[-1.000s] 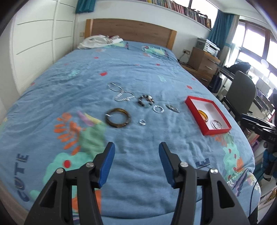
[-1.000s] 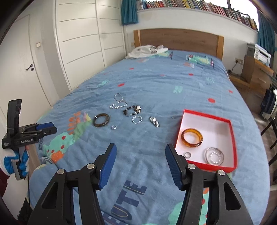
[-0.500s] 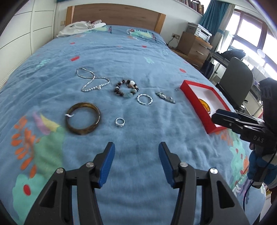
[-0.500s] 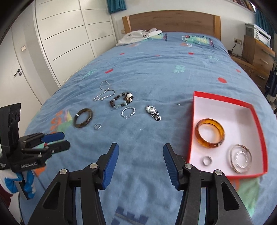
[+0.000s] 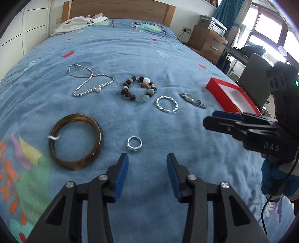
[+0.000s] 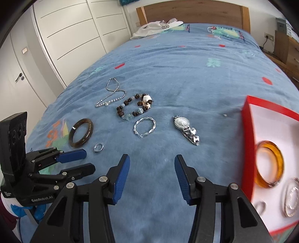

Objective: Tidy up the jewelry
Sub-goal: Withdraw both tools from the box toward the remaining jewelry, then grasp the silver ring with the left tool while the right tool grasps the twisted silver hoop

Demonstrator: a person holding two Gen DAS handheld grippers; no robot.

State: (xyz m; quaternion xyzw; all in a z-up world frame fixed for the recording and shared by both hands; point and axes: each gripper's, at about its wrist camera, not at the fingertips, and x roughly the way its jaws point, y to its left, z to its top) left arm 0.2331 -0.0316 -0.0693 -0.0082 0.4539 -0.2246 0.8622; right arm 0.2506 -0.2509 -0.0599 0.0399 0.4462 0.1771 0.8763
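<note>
Jewelry lies on the blue bedspread. In the left wrist view I see a dark brown bangle (image 5: 74, 141), a small silver ring (image 5: 134, 145), a silver necklace (image 5: 87, 82), a beaded bracelet (image 5: 139, 90), a twisted silver bracelet (image 5: 166, 104) and a watch (image 5: 193, 100). My left gripper (image 5: 147, 164) is open and empty, just short of the ring. My right gripper (image 6: 151, 166) is open and empty, short of the twisted bracelet (image 6: 144, 126) and watch (image 6: 186, 129). The red box (image 6: 247, 130) at the right holds an amber bangle (image 6: 270, 166), a clear bangle (image 6: 291, 198) and a ring (image 6: 260, 206).
A white garment (image 5: 80, 23) lies by the wooden headboard (image 5: 119, 9). White wardrobe doors (image 6: 71, 35) stand left of the bed. A wooden dresser (image 5: 207, 43) and an office chair (image 5: 256, 80) stand to the right. My right gripper also shows in the left wrist view (image 5: 220, 119).
Both grippers have moved forward and lower toward the jewelry, which now looks larger. The left one has closed in on the small ring. Both stay open.
</note>
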